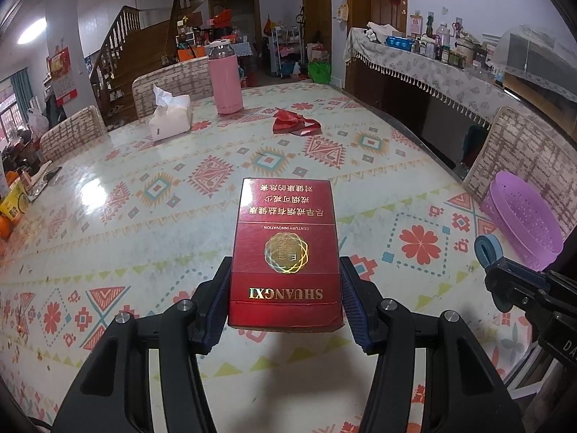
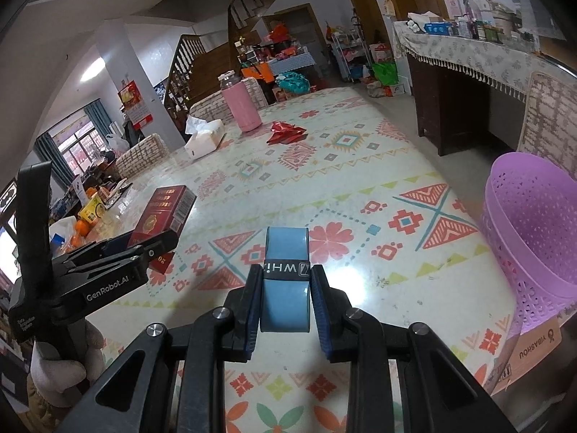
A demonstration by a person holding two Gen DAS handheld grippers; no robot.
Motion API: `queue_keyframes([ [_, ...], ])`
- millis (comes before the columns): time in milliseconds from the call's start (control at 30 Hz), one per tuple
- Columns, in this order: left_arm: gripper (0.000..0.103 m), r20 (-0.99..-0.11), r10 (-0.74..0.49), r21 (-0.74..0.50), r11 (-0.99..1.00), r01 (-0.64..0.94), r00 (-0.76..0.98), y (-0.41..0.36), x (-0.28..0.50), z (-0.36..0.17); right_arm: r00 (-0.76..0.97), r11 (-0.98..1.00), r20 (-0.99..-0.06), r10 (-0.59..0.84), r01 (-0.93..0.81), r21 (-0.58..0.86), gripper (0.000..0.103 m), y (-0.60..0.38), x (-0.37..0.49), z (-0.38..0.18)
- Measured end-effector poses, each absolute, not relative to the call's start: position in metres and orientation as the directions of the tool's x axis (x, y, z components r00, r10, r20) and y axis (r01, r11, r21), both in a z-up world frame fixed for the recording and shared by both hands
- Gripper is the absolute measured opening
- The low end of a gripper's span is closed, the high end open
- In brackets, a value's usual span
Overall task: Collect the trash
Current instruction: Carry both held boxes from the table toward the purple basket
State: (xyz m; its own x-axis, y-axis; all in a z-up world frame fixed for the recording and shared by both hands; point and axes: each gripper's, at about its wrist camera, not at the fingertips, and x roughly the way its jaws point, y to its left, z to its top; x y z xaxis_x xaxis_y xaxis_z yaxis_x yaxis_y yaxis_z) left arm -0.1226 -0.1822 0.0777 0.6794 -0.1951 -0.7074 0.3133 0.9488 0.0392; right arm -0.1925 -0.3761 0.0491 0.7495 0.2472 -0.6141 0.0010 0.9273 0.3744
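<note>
My left gripper (image 1: 285, 281) is shut on a red cigarette pack (image 1: 285, 249) and holds it above the patterned table; the pack also shows in the right wrist view (image 2: 162, 213). My right gripper (image 2: 285, 288) is shut on a blue roll of grip tape (image 2: 286, 281), also seen at the right edge of the left wrist view (image 1: 488, 249). A purple perforated basket (image 2: 533, 238) stands at the table's right edge (image 1: 523, 220). A crumpled red wrapper (image 1: 294, 122) lies farther back on the table (image 2: 285, 131).
A white tissue pack (image 1: 169, 117) and a pink bottle (image 1: 225, 79) stand at the far side of the table. Oranges and snack packs (image 1: 14, 205) lie at the left edge. Chairs (image 1: 523, 158) surround the table. A cardboard box (image 2: 533, 346) sits below the basket.
</note>
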Motion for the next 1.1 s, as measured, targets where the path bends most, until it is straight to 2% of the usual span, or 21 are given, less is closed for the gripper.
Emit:
queue_keyframes([
  [1100,0.055,-0.705,-0.213,-0.004,0.955,0.296,0.676,-0.160,-0.144,0.073,0.751,0.941,-0.620,0.226,-0.005,0.338,0.029,-0.360,-0.208,0.054],
])
